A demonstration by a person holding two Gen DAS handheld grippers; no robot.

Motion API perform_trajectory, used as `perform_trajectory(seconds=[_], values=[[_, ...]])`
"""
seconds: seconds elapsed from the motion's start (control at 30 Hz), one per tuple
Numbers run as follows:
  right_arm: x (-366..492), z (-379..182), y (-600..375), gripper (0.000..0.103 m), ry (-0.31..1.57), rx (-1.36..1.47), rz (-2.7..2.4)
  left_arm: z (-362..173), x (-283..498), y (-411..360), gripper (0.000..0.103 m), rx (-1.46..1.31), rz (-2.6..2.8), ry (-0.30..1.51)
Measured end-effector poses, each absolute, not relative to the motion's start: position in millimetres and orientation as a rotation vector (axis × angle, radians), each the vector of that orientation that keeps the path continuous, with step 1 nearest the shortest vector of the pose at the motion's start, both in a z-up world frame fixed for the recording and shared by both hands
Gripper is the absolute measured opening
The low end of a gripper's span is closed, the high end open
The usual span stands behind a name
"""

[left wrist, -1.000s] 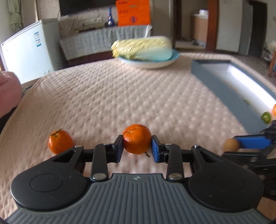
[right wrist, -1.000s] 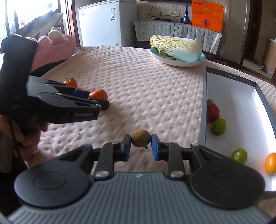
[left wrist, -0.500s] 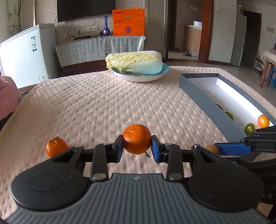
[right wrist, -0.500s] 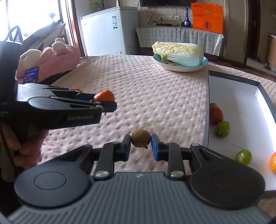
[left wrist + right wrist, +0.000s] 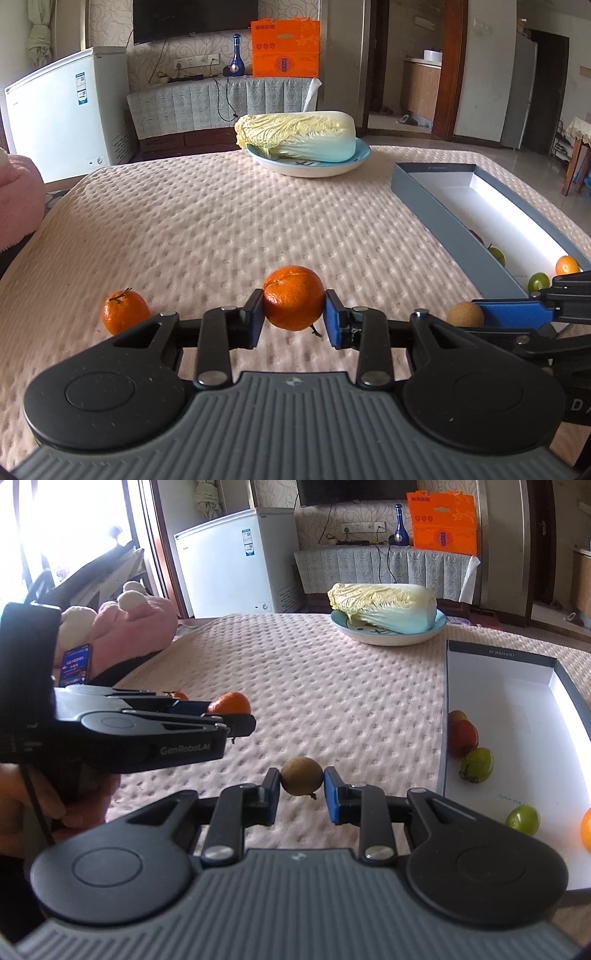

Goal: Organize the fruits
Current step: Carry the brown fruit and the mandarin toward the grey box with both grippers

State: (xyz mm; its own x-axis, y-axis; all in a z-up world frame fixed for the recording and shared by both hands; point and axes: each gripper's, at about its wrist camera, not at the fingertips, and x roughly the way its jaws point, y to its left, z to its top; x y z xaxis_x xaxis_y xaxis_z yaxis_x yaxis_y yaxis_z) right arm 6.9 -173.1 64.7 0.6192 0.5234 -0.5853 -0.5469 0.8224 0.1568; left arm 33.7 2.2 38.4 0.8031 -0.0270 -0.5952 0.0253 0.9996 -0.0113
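My left gripper (image 5: 294,318) is clamped on an orange (image 5: 293,297), my right gripper (image 5: 301,791) pinches a small brown fruit (image 5: 301,781), both lifted clear to carry to the box (image 5: 444,738) on their right.

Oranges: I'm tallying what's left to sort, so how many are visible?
3. One orange is clamped in the left gripper, one lies on the table beside it, one is in the box. Others may be hidden.

Napa cabbage (image 5: 297,136) on a blue plate (image 5: 354,159); white freezer (image 5: 64,110); pink plush toy (image 5: 135,622).
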Motion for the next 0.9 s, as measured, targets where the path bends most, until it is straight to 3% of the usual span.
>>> perform_trajectory(seconds=[0.9], values=[[4.4,70.8,-190.9,0.029,0.640,0.016,0.602,45.3,33.6,-14.0,0.039,-0.031,-0.064,0.609]])
